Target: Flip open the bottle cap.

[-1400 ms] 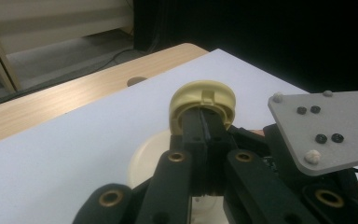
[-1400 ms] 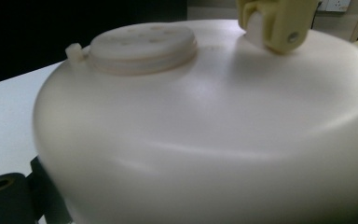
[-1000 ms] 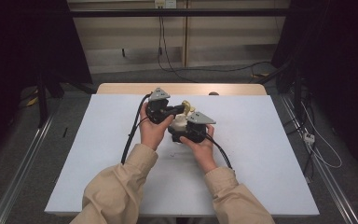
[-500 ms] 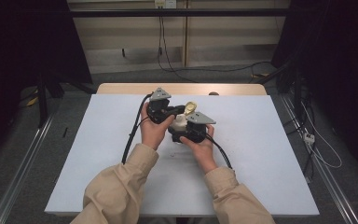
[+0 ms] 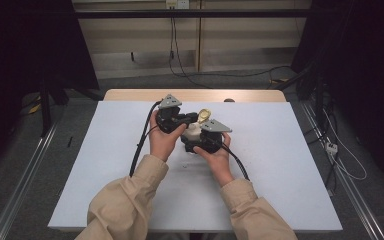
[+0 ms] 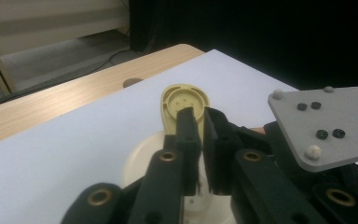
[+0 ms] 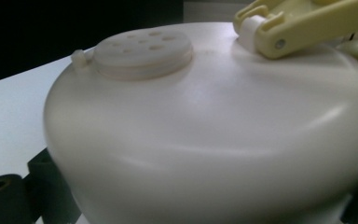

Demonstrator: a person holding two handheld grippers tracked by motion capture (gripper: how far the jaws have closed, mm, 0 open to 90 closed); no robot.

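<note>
Nearest the camera, 2 beige sleeves (image 5: 125, 205) are entering from the bottom edge and leading to the hands at the worktop's middle. The right tongs (image 5: 203, 142) are cradling a cream shaker jar (image 7: 205, 130), which is taken here as the landmark; their black jaws are flanking the jar's body at its lower sides, apparently clenched on it, though the contact itself is partly hidden. On top of the jar, a round sifter disc (image 7: 142, 49) with several holes is sitting exposed. Just beyond the jar, the left tongs (image 6: 200, 121) are pinching the yellow flip lid (image 6: 184, 100), their jaws drawn almost together on its edge, and the lid is standing raised on its hinge (image 7: 270, 39) with its inner face showing.

Judged from this arrangement, the opening of the lid is largely done: the sifter is uncovered, and what is left appears to be letting go of the lid or swinging it fully back, then using or setting down the jar.

Under the jar, the white worktop (image 5: 280, 150) is lying bare. Beyond the jar, a wooden strip (image 5: 140, 95) is edging the far side, and behind it cables (image 5: 215, 75) are trailing across a grey floor before pale wall panels and dark surroundings.
</note>
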